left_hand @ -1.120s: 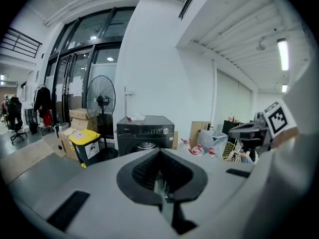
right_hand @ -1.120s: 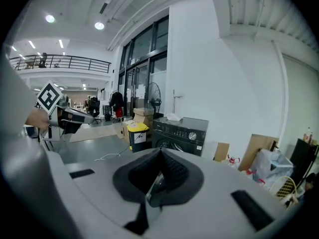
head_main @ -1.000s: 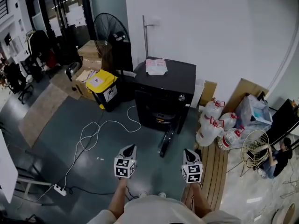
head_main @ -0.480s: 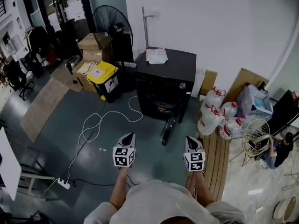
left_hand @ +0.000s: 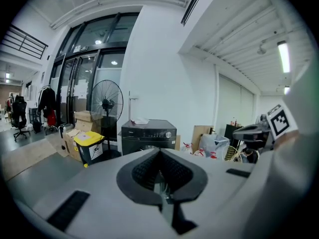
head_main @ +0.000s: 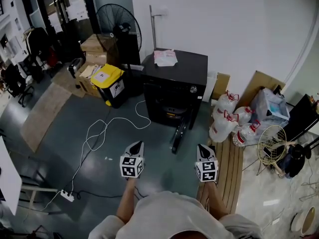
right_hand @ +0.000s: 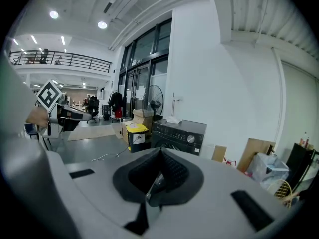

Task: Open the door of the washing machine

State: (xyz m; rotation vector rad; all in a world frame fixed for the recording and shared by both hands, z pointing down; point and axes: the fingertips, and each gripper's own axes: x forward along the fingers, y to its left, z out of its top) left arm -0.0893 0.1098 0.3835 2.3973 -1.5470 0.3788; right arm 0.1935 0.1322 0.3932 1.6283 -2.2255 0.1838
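Standing well back from the machine, the person (head_main: 169,218) holds both tongs out over the grey floor (head_main: 55,128). At the left sit a yellow-lidded bin (head_main: 105,78) and a black pedestal fan (head_main: 118,26), and a white cable (head_main: 97,138) loops across the floor. The left tongs (head_main: 139,146) are pinched together on nothing. Ahead, against the white wall (head_main: 224,24), stands the black washing machine (head_main: 175,83), its door (head_main: 179,136) swung out from the front and a pale packet (head_main: 165,57) lying on top. The right tongs (head_main: 200,148) are likewise closed and empty. Water jugs (head_main: 227,123) cluster further right.
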